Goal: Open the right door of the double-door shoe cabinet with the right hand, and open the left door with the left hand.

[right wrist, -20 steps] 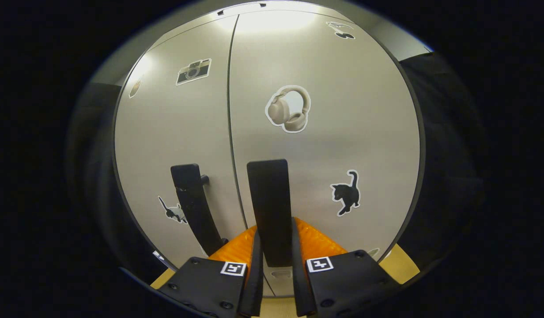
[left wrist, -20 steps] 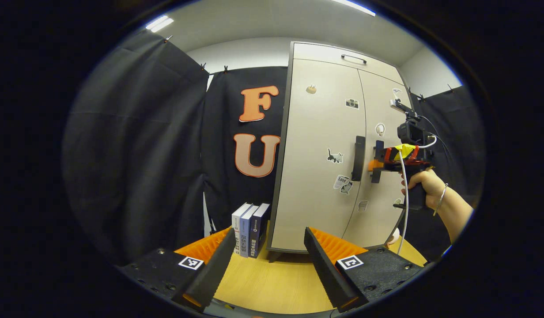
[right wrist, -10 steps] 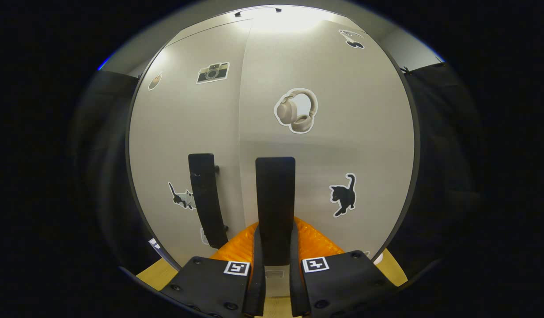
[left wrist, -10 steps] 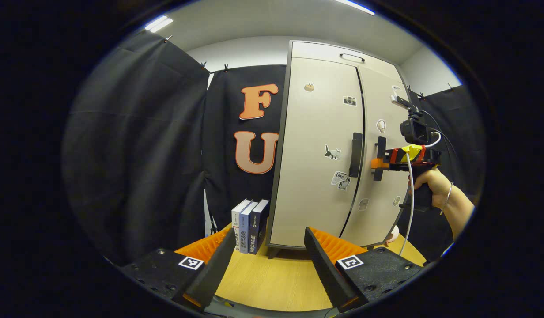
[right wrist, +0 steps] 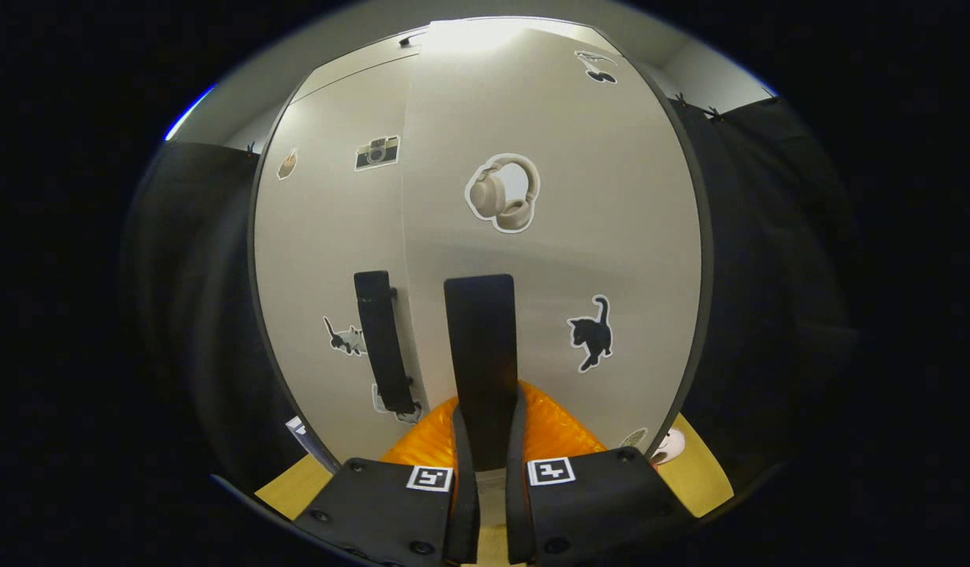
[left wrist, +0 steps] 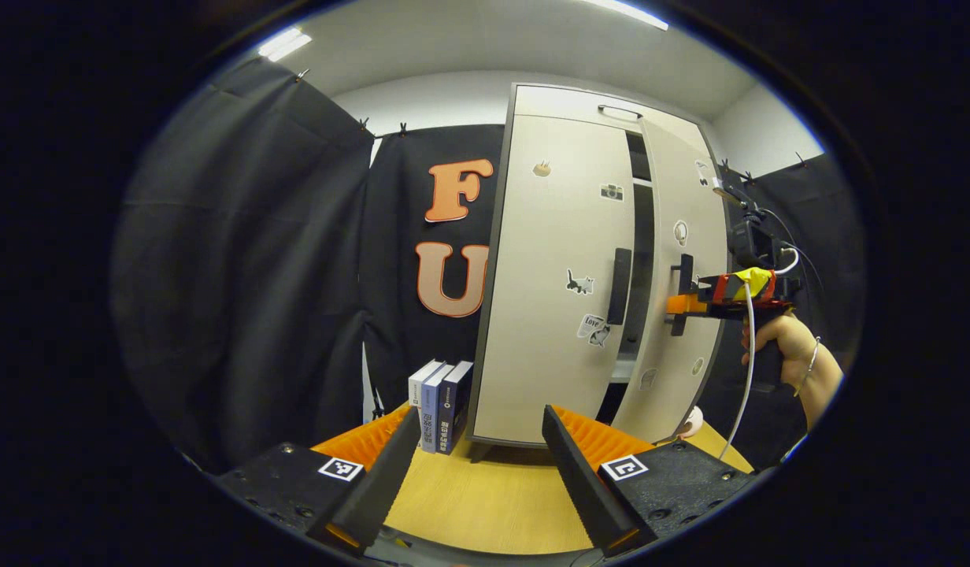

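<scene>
Three books [left wrist: 440, 405] stand upright on the wooden table [left wrist: 485, 504], just left of the shoe cabinet [left wrist: 548, 276]. We hold the right gripper [right wrist: 485, 441] with its fingers clamped on the right door handle [right wrist: 481, 362]; the right door [left wrist: 682, 283] stands ajar, a dark gap showing beside the left door [left wrist: 556, 260]. Our left gripper [left wrist: 481, 465] hangs well back from the left door handle [left wrist: 618, 276], fingers wide apart. Stickers dot both doors. Black cloth walls surround the booth, under a white ceiling.
</scene>
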`<state>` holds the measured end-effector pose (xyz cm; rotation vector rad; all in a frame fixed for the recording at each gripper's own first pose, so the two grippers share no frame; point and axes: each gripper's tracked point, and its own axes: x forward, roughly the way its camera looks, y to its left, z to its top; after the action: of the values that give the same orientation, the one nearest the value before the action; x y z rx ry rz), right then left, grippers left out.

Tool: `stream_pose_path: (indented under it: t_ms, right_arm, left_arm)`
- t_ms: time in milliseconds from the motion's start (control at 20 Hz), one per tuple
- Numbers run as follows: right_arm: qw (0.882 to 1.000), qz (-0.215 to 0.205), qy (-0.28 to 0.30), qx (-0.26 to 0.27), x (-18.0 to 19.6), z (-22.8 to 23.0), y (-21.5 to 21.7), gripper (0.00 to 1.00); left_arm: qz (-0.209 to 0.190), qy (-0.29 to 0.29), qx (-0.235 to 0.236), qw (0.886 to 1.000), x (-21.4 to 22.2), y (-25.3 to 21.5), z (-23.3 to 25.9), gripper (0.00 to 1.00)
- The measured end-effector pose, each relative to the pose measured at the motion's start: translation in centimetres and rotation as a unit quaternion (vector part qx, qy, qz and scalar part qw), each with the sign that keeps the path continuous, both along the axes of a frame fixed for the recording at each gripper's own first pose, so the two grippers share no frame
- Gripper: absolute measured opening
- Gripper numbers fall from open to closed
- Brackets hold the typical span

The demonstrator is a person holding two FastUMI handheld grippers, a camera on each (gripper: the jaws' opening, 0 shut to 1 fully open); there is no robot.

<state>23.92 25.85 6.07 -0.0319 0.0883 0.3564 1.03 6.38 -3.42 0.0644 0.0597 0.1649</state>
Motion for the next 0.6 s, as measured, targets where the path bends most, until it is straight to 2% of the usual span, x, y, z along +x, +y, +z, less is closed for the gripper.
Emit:
stream_pose_path:
  t_ms: [600]
  right_arm:
    - [1.0, 0.008, -0.008, -0.002, -1.9, 0.3, -2.3, 0.21]
  left_arm:
    - [-0.012, -0.008, 0.003, 1.0, -3.0, -2.7, 1.1, 0.95]
